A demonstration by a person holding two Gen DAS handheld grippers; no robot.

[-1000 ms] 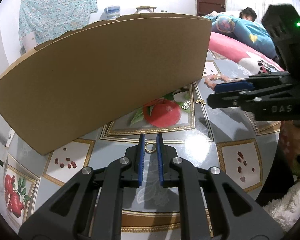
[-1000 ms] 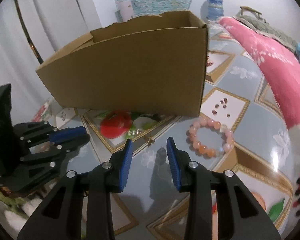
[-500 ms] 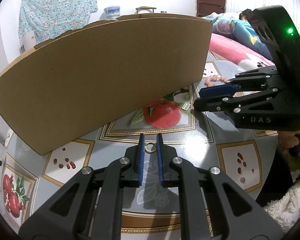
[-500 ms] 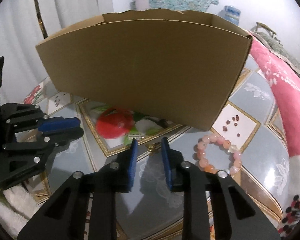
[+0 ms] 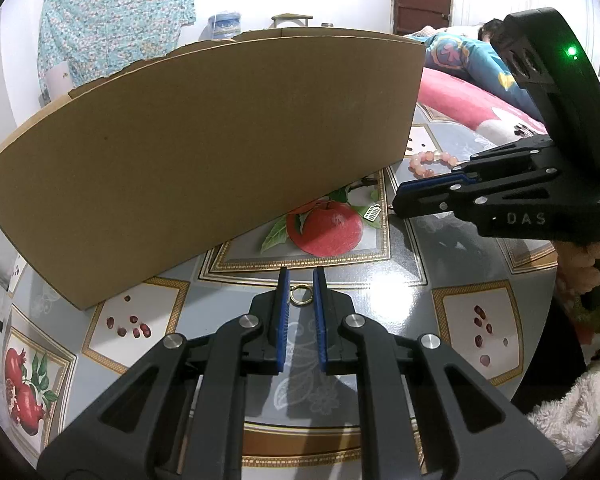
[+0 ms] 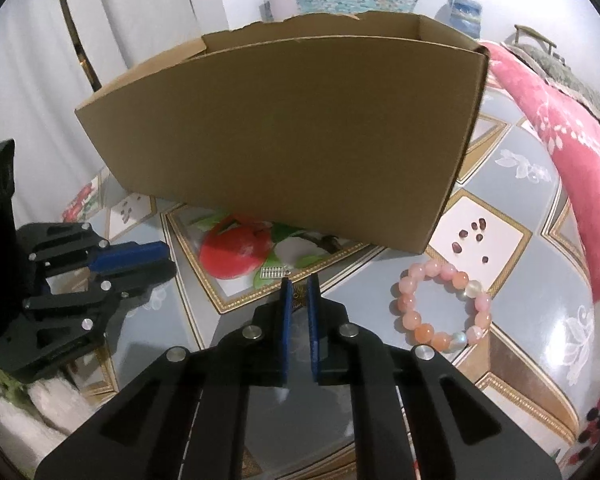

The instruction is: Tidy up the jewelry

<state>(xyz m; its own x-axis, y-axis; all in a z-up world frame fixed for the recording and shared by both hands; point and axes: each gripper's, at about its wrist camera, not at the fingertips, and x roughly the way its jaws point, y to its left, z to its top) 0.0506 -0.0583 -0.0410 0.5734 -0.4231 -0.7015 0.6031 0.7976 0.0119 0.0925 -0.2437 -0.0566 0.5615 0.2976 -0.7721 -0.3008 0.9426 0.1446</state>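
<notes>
My left gripper (image 5: pixel 301 292) is shut on a small gold ring (image 5: pixel 301 294), held upright between its blue pads just above the patterned table (image 5: pixel 380 280). The jaws of my right gripper (image 6: pixel 298 290) are closing, and a tiny gold charm (image 6: pixel 299 291) sits pinched between their tips at the table surface. A silver comb-like charm (image 6: pixel 275 273) lies just beyond it on the apple picture. To the right lies a pink bead bracelet (image 6: pixel 444 306). An open cardboard box (image 6: pixel 284 140) stands behind everything. The right gripper (image 5: pixel 398 199) also shows in the left wrist view.
A pink blanket (image 6: pixel 560 140) lies along the table's right side. White fluffy fabric (image 5: pixel 572 412) sits off the near right edge. A person lies on a bed (image 5: pixel 460 52) in the background. The left gripper (image 6: pixel 168 260) stands low at the left.
The right gripper moved in toward the box and its jaws narrowed from wide apart to close around the gold charm. The left gripper kept still with the ring.
</notes>
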